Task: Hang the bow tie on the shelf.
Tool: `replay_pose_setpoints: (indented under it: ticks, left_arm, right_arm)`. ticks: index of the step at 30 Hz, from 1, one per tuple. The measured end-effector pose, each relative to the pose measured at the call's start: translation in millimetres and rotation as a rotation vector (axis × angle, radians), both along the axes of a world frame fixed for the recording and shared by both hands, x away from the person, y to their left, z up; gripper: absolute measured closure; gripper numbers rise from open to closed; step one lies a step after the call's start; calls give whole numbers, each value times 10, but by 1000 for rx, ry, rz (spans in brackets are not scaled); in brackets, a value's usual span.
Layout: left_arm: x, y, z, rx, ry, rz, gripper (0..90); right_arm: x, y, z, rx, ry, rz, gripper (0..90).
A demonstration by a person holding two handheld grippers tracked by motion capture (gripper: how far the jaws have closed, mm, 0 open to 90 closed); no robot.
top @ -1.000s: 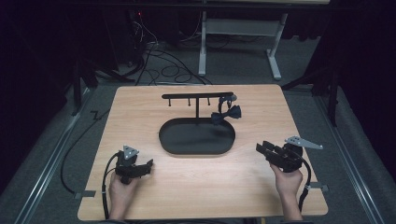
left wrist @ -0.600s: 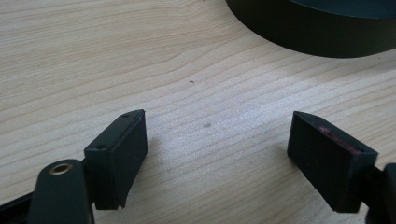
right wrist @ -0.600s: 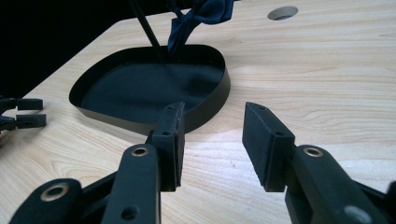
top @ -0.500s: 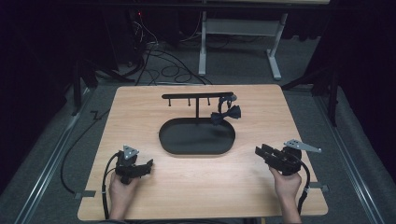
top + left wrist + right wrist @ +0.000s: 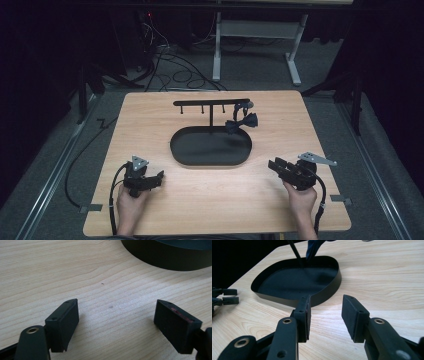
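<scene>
Two tongs [image 5: 159,176] [image 5: 274,165] (both agape) flank one tray [image 5: 210,161].

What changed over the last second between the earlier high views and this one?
Little changed. The right gripper shifted slightly toward the person's edge of the table, its fingers open and empty. The left gripper stayed put, open too. The oval black tray, its hook stand and the bow tie hanging from it did not move.
</scene>
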State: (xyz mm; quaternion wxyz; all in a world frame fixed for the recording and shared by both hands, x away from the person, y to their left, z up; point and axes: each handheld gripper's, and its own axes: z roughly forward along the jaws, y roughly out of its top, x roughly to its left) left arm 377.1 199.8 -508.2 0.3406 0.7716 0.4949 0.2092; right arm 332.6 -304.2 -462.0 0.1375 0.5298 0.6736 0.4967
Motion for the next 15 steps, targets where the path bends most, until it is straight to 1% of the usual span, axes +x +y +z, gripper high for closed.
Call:
replay_pose_setpoints:
  ticks: [2, 6, 15]
  left_arm:
    - [0, 0, 0, 0, 0, 0, 205]
    - [0, 0, 0, 0, 0, 0, 205]
    - [-1, 1, 0, 0, 0, -1, 205]
  right_arm:
    - [16, 36, -16, -11, 0, 6, 611]
    - [36, 90, -33, -15, 2, 17, 611]
    - [69, 171, -98, -21, 23, 36, 614]
